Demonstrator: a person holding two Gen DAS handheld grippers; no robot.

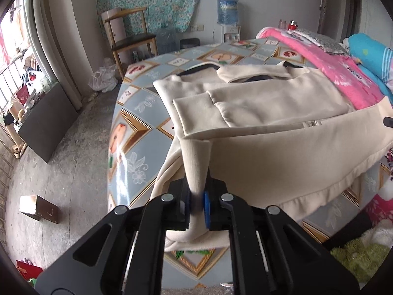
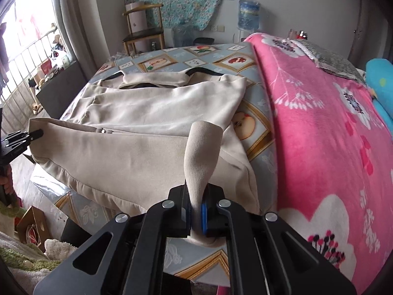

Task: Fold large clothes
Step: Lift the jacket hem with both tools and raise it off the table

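My left gripper point(image 1: 196, 201) is clamped on the ribbed hem of the cream jacket point(image 1: 270, 113), its blue pads point(image 1: 205, 205) pinching a bunched tube of cloth. My right gripper point(image 2: 196, 211) bites the other hem corner the same way, the knit squeezed narrow between its jaws and flaring above them. The jacket lies front-up across the bed, collar at the far end, its near hem lifted and stretched between my two claws.

My left view alone shows the folded sleeve cuff point(image 1: 194, 115) lying flat on the chest, a cardboard box point(image 1: 39, 207) on the speckled floor at the left, and the right claw only as a dark tip at the frame's right edge. My right view alone shows the left claw point(image 2: 17, 140) whole, black and ribbed, at the far left, plus a small metal snap point(image 2: 103, 130) on the jacket's front edge.

The cloth is soft, matte, fleece-like. Beneath it a glossy sheet point(image 2: 255, 125) printed with framed fruit. To the right, a plush pink blanket point(image 2: 319, 123) with white flowers. A wooden chair point(image 1: 127, 36) stands far left.
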